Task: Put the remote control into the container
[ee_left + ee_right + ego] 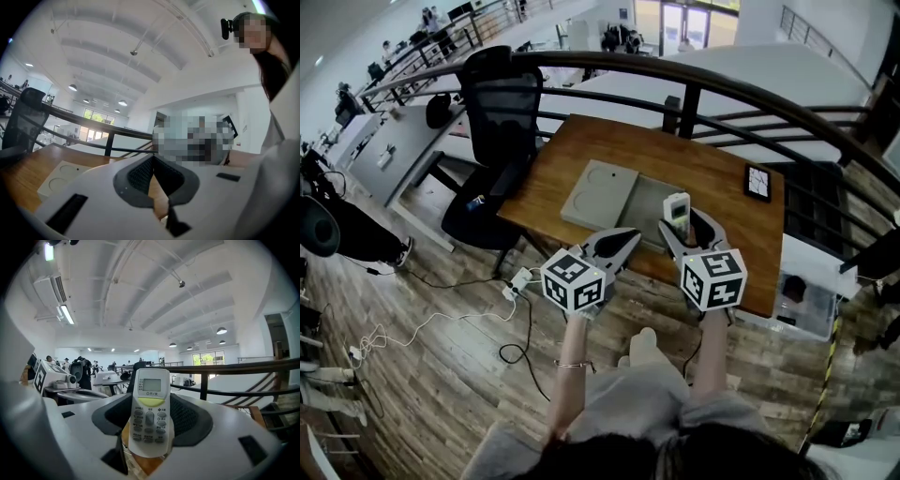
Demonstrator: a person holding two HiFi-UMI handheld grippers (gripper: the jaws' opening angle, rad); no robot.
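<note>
A white remote control [677,211] with a small screen and a yellow-green button stands upright between the jaws of my right gripper [685,228], which is shut on it. In the right gripper view the remote [150,409] faces the camera, gripped at its lower half by the right gripper [149,430]. It hangs over the near edge of the wooden table [703,164], just above the open grey container [648,201]. The container's light grey lid [600,193] lies to the left, also seen as the lid [60,176]. My left gripper [630,238] is shut and empty; its pads [140,171] meet at the tips.
A black office chair [499,112] stands at the table's left end. A dark metal railing [712,89] runs behind the table. A small black device [757,183] lies at the far right of the tabletop. Cables [516,281] trail on the wood floor.
</note>
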